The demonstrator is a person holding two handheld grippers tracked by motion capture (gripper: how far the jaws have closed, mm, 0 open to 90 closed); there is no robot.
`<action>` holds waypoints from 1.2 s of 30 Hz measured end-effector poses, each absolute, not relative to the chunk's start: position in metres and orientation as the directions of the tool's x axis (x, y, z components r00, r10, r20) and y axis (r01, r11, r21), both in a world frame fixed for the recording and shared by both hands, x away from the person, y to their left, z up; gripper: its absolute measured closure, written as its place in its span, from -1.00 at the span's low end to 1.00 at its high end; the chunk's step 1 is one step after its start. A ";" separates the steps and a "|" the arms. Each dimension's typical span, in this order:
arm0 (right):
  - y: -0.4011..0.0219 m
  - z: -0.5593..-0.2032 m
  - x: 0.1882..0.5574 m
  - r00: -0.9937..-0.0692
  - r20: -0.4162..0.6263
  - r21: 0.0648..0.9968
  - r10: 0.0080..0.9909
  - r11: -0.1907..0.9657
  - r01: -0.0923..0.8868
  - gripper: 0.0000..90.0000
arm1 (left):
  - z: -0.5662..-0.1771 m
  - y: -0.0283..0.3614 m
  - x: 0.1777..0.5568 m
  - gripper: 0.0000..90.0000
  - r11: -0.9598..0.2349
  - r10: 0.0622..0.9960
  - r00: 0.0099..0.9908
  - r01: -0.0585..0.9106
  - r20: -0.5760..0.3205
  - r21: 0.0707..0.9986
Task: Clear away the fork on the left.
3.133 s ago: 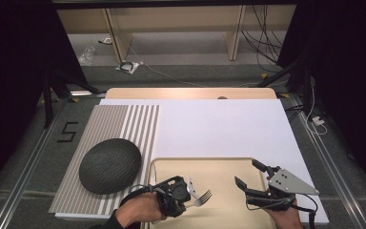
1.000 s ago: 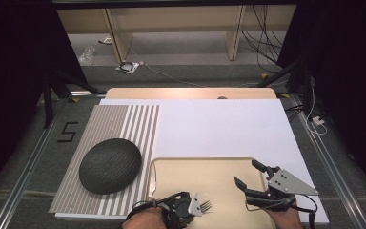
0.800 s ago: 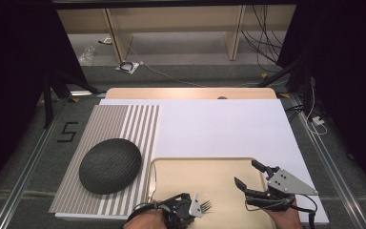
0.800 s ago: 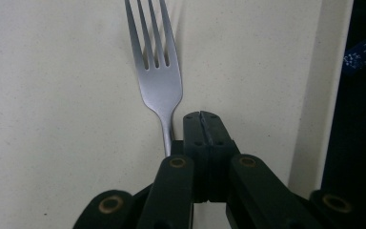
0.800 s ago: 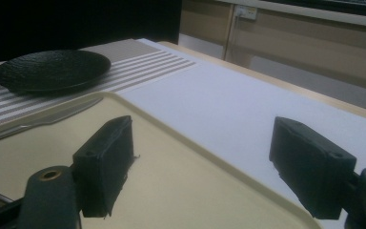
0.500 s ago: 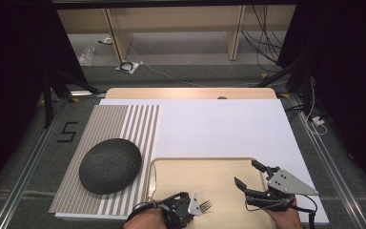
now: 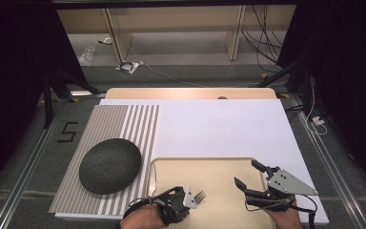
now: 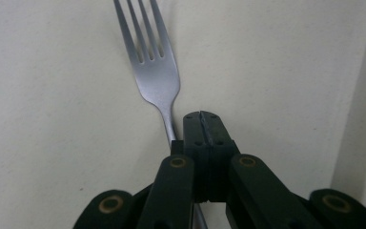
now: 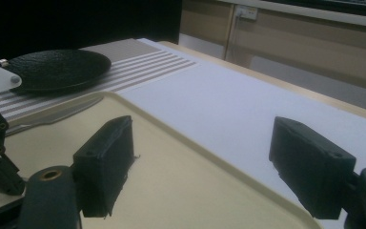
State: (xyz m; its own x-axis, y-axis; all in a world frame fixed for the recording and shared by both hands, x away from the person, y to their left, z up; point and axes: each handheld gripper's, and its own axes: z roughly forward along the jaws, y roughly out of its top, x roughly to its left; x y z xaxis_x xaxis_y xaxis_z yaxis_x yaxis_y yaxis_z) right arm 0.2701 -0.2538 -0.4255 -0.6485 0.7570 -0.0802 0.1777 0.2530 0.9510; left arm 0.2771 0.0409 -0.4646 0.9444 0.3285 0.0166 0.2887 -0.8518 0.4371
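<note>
Left gripper view: silver four-tined fork (image 8: 153,71), handle seemingly pinched by the closed left hand-held gripper (image 8: 201,138).

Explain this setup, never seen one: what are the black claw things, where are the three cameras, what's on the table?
No robot: a person holds a two-fingered gripper in each hand. One camera looks down from above; one more rides on each gripper, looking along its fingers. The left gripper is shut on a fork, gripping its handle over the beige tray. The right gripper is open and holds nothing, also over the tray. To the left, a dark plate sits on a striped mat, beside a white sheet.
</note>
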 end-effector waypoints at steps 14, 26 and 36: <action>-0.254 -0.425 0.270 -0.648 -0.078 0.951 0.757 0.251 0.180 -0.47 | -0.465 0.057 0.288 0.98 -0.837 0.368 0.930 0.331 0.001 0.435; -0.254 -0.425 0.270 -0.648 -0.079 0.950 0.757 0.254 0.180 -0.47 | -0.464 0.072 0.299 0.98 -0.824 0.414 0.910 0.371 0.007 0.429; -0.254 -0.425 0.270 -0.648 -0.079 0.950 0.757 0.255 0.182 -0.47 | -0.464 0.086 0.306 0.98 -0.808 0.452 0.892 0.407 0.005 0.425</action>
State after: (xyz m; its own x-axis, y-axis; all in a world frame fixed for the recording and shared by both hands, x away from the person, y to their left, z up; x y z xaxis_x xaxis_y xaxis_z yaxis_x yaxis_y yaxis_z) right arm 0.2696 -0.2538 -0.4252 -0.6480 0.7575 -0.0792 0.1816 0.2547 0.9498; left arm 0.3065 0.0862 -0.4642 0.8919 0.4522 0.0053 0.4073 -0.8084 0.4250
